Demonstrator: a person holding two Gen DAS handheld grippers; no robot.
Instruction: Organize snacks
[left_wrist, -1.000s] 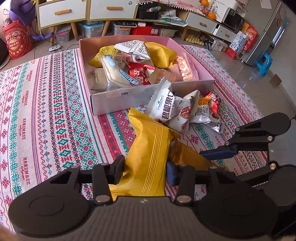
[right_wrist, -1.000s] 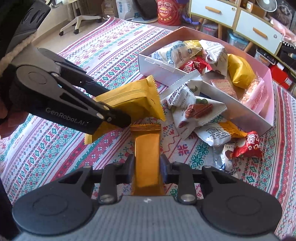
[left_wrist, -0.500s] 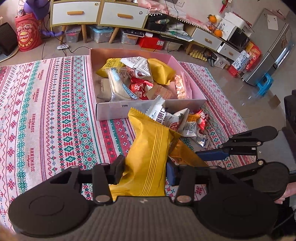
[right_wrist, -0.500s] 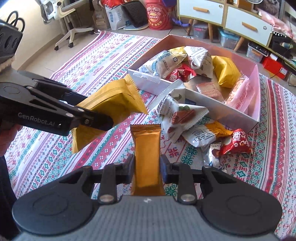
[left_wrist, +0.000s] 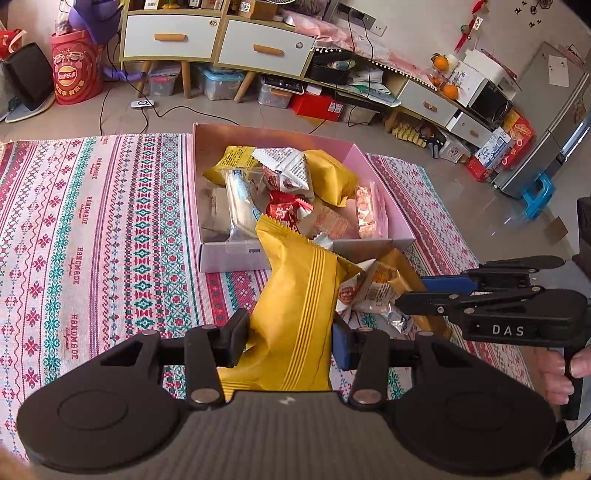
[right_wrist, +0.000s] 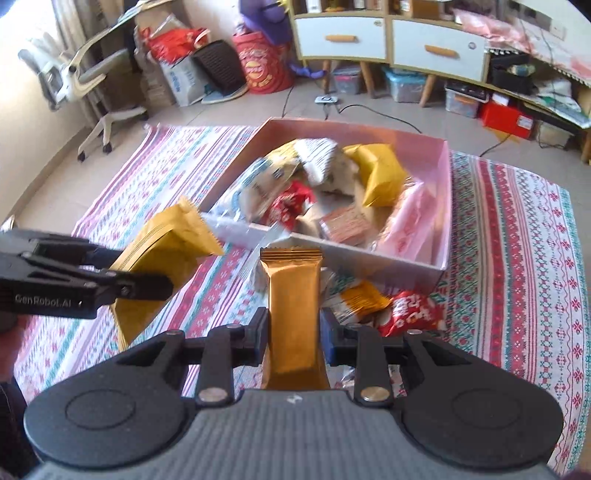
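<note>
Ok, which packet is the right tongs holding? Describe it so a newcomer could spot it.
Start at the pink box on the patterned cloth. Just in front of its near wall, the right tongs are shut on a narrow bar packet. It is slim, glossy amber-gold with crimped ends, unlike the fat, matte yellow pouch in the left tongs.

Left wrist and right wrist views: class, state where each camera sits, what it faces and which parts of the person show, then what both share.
Left wrist: on the left gripper, facing down over its yellow packet at the pink box; right gripper and a hand show.
Right wrist: on the right gripper, facing down past its gold bar at the box; left gripper shows.
Shared: box, patterned cloth, both snacks.
</note>
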